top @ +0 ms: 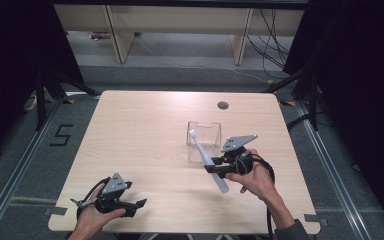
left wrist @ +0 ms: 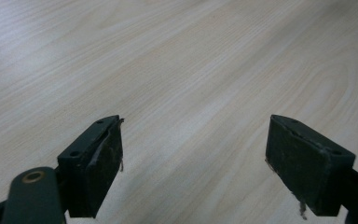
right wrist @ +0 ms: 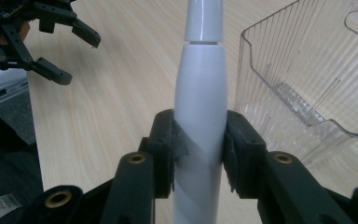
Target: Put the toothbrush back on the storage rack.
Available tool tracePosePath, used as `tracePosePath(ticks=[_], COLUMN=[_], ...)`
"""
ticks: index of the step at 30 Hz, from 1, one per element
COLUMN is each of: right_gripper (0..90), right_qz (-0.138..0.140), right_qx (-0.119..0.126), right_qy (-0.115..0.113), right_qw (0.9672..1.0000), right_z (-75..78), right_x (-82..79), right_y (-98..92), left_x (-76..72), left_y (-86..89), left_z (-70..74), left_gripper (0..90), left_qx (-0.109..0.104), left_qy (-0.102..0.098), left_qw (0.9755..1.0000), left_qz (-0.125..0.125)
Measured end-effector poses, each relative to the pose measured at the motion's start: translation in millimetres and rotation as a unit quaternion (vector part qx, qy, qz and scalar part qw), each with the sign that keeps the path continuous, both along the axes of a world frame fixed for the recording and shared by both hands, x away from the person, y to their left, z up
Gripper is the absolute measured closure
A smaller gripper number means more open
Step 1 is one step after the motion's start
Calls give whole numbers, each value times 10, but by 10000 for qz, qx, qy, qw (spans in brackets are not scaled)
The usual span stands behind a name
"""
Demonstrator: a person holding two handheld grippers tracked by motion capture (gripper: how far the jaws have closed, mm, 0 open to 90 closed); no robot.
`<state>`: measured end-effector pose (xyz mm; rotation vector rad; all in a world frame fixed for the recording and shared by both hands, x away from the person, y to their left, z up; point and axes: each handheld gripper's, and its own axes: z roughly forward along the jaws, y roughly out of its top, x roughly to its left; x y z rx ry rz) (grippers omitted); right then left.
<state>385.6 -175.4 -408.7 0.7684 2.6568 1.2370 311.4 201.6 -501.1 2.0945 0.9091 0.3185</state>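
A white electric toothbrush is gripped around its handle by my right gripper, right of the table's middle. It slants, with its thin brush end near the left wall of a clear plastic box. In the right gripper view, both pads of the right gripper press the toothbrush, and the ribbed clear box stands just to its right. My left gripper is held low at the near left edge, open and with nothing in it. In its own view the left gripper has bare wood between its jaws.
The light wooden table has a round cable hole at the far right. Dark floor and black curtains surround it, with wooden furniture legs and cables behind. In the right gripper view, the left gripper appears far off at the top left.
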Motion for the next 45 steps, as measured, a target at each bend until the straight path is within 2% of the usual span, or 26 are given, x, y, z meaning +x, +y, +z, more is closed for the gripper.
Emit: tracePosePath(ticks=[5,7,8,11,12,13,16,17,20,21,23,24,25,26,28,30,31,32,33,34,36,38,39,40,41,45], right_gripper=[666,666,666,666,666,666,666,666,666,666,666,666,666,666,666,666,666,666,666,666,666,666,666,666,666,666], right_qz=[-67,-111,-87,-164,-139,-154,-128,-176,-154,-218,-246,-233,-292,-236,-293,-330,-265,-356,-300,-348,-402,-353,-352,-364,-309,-364], right_qx=[156,269,226,318,324,395,499,434,497,543,513,521,572,500,508,568,611,634,668,675,708,767,815,830,892,871], right_qy=[-57,1,-132,-73,-217,-131,-231,-247,-277,-272,-174,-287,-180,-277,-254,-204,-297,-221,-331,-259,-340,-372,-385,-326,-374,-367], right_qw=[9998,9996,9996,9993,9991,9990,9984,9986,9983,9979,9982,9980,9978,9981,9980,9976,9973,9971,9968,9968,9961,9957,9953,9953,9948,9949], right_z=[42,55,69,104,118,133,174,198,218,213,225,222,218,228,239,253,255,268,272,288,309,338,348,369,379,420], right_x=[30,34,55,63,86,83,117,118,151,156,175,197,195,220,233,249,273,264,290,285,309,337,350,351,372,419], right_y=[-14,-15,-30,-31,-40,-36,-37,-40,-23,-5,-4,-1,11,-2,-2,-5,-6,-4,-9,-11,-14,-13,2,12,26,84], left_x=[3,1,2,2,6,2,3,10,0,-3,-10,-10,-10,-5,-7,-6,-4,-2,-2,-4,-5,2,-3,-2,0,0], left_y=[7,-5,-6,-1,10,11,4,16,17,9,26,27,14,17,11,11,14,16,15,12,-3,6,-2,0,3,-2], left_z=[3,-2,-3,-6,-3,-2,-5,0,-1,-12,-2,1,-3,1,-1,-10,-9,-11,-11,-8,-14,-13,-18,-19,-17,-17], left_gripper=[183,183,183,183,183,183,183,182,182,182,182,182,182,182,182,182,182,182,181,181,181,181,181,181,181,181], left_qx=[34,-23,-15,-6,25,10,-30,99,52,-48,28,35,-31,21,50,13,8,-8,-6,25,3,84,-5,-6,1,-2], left_qy=[13,11,8,3,2,14,8,-3,11,-12,4,8,-5,-12,-6,-5,-2,-16,-11,1,-10,-9,-2,-3,9,15], left_qw=[10000,10000,10000,10000,10000,10000,10000,9999,10000,10000,10000,10000,10000,10000,10000,10000,10000,10000,10000,10000,10000,10000,10000,10000,10000,10000], left_qz=[1,21,16,16,-13,17,58,20,8,62,48,42,71,39,21,20,23,22,17,10,17,1,19,29,27,10])
